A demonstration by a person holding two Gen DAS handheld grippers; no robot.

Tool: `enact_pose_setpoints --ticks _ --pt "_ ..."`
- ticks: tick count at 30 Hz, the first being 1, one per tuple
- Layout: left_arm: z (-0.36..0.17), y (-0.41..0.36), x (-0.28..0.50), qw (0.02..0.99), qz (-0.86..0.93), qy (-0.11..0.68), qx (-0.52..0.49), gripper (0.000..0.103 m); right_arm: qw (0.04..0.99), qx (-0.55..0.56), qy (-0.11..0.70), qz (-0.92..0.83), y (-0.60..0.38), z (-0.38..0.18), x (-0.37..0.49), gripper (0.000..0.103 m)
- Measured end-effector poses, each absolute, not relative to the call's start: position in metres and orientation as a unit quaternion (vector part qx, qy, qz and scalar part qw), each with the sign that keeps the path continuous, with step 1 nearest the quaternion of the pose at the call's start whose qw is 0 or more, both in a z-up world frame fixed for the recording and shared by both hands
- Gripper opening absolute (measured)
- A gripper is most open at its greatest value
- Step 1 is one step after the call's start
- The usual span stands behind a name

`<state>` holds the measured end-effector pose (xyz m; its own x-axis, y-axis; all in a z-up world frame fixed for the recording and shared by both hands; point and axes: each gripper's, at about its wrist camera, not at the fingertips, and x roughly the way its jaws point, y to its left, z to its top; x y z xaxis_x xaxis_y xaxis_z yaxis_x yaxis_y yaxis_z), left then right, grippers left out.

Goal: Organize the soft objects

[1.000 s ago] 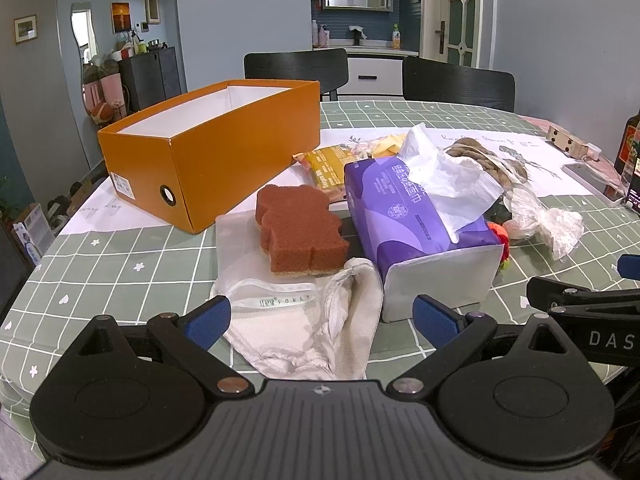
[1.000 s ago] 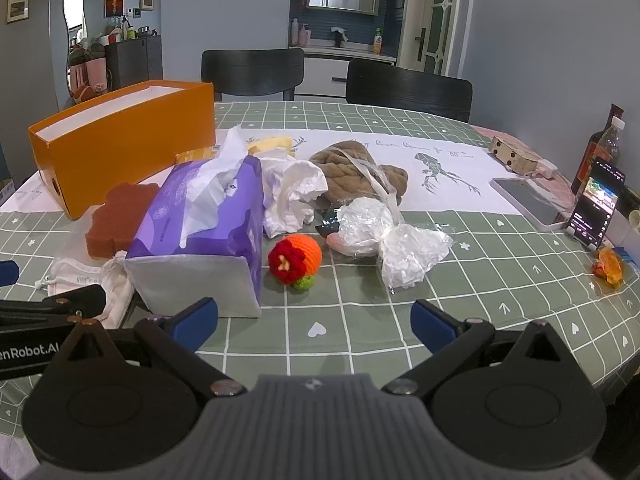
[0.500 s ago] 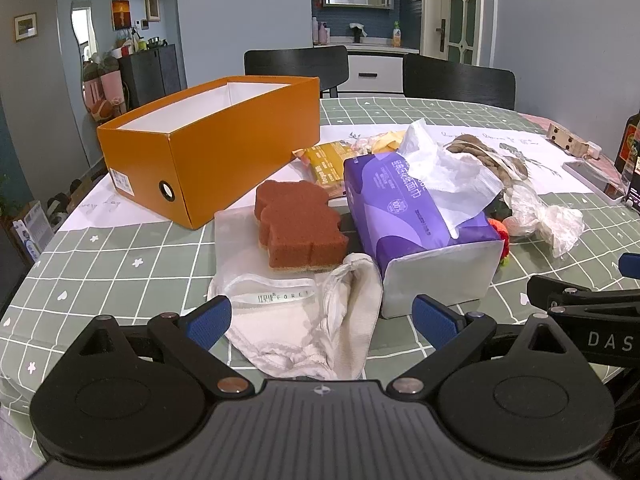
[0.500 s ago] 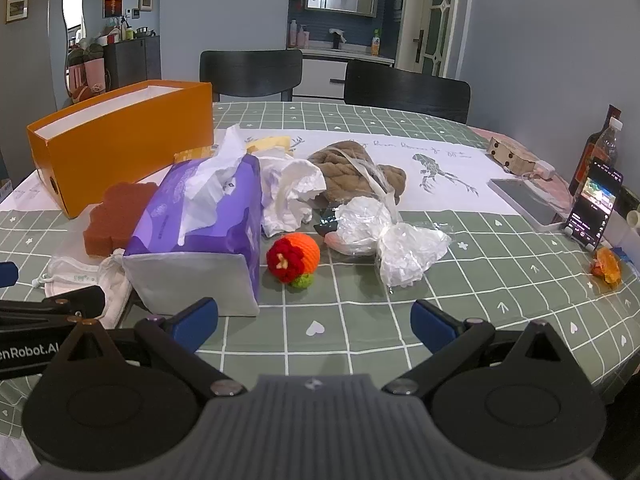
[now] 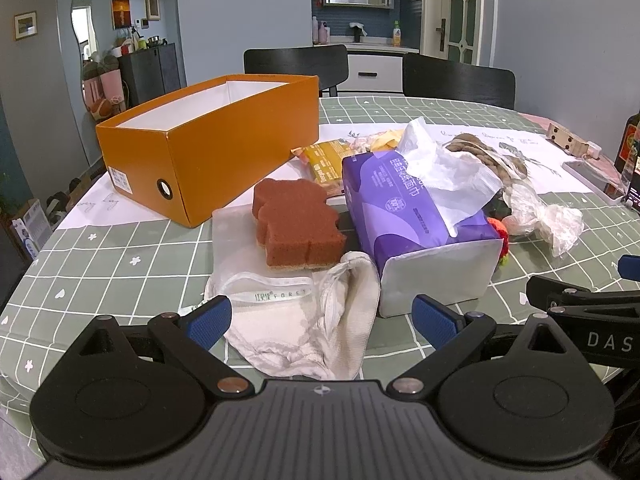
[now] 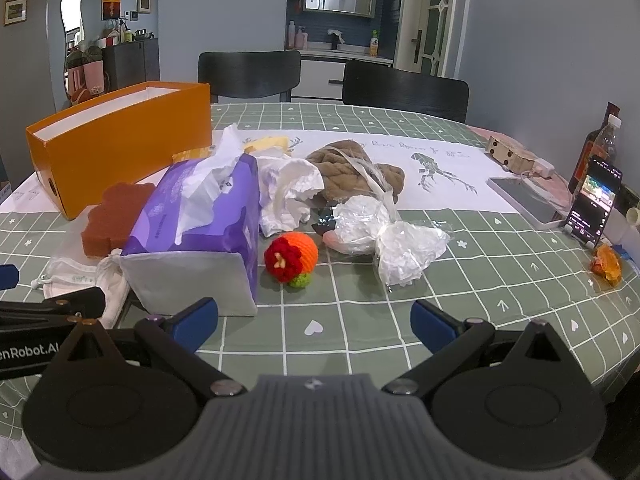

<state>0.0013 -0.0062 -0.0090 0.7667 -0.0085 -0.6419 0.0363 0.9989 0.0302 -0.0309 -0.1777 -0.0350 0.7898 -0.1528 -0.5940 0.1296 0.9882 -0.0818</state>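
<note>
An open orange box (image 5: pixel 224 140) (image 6: pixel 120 148) stands at the table's left. Beside it lie a brown bear-shaped sponge (image 5: pixel 296 224) (image 6: pixel 114 220), a purple tissue pack (image 5: pixel 408 216) (image 6: pixel 200 224), a white drawstring bag (image 5: pixel 304 320) (image 6: pixel 84 280), a crocheted orange-red ball (image 6: pixel 290 256), crumpled plastic bags (image 6: pixel 384 236) and a brown knitted piece (image 6: pixel 352 168). My left gripper (image 5: pixel 320 318) is open over the drawstring bag, holding nothing. My right gripper (image 6: pixel 314 322) is open above bare tablecloth in front of the ball.
Yellow snack packets (image 5: pixel 324 160) lie behind the sponge. At the right are a propped phone (image 6: pixel 596 204), a tablet (image 6: pixel 524 196), bottles (image 6: pixel 600 148), a wooden block (image 6: pixel 508 152) and an orange wrapper (image 6: pixel 606 266). Two black chairs (image 6: pixel 404 88) stand behind the table.
Both grippers have drifted slightly; the views shifted a little, with the objects sitting marginally farther off. Nothing on the table moved and both grippers stayed open.
</note>
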Motion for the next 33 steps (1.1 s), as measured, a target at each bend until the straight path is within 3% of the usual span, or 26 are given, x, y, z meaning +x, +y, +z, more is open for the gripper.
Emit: enact_pose_setpoints --ticks 23,33 --pt "-0.007 -0.001 -0.002 0.941 -0.011 0.336 0.023 0.103 0.948 -0.021 0.31 -0.073 -0.173 -0.037 -0.03 0.101" --pt "-0.013 0.033 0.0 0.937 -0.008 0.346 0.042 0.103 0.955 -0.021 0.295 0.009 -0.203 -0.031 -0.029 0.101"
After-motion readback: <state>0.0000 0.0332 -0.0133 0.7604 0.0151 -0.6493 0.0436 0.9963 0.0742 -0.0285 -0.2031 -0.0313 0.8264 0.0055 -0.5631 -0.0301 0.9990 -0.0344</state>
